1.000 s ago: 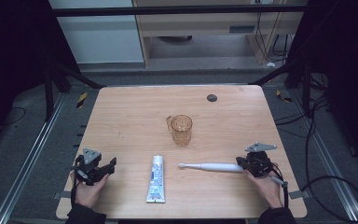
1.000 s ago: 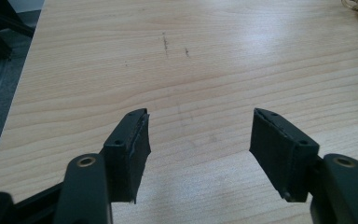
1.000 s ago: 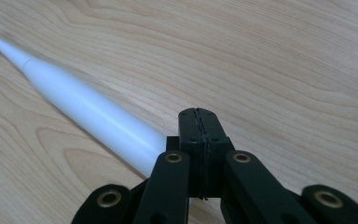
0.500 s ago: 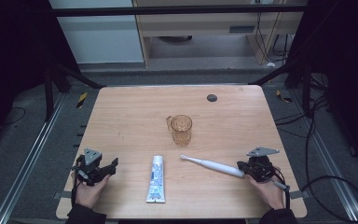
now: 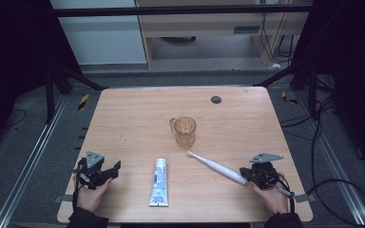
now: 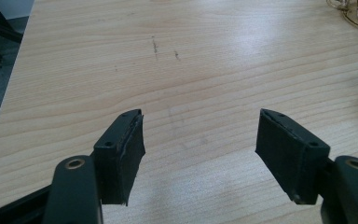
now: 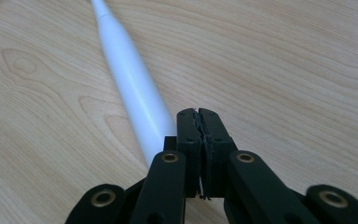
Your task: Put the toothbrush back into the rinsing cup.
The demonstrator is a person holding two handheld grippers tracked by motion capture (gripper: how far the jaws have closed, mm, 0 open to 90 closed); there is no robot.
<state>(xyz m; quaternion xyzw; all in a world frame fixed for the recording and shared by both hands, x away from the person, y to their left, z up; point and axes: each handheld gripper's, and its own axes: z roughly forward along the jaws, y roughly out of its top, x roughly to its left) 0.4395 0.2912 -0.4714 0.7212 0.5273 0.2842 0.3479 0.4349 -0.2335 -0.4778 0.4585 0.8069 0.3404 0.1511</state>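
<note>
Nudging the toothbrush (image 5: 217, 167) with jaws pressed together, the right gripper (image 5: 250, 175) holds nothing; the white handle lies just beside the closed tips, its head end pointing to the amber cup (image 5: 185, 131). I think a further push may roll the brush away or knock its head against the cup. The left gripper (image 6: 199, 140), on the other side of the toothpaste tube (image 5: 159, 181) from the cup, has just been opening and now stands spread over bare table (image 5: 123, 114)
</note>
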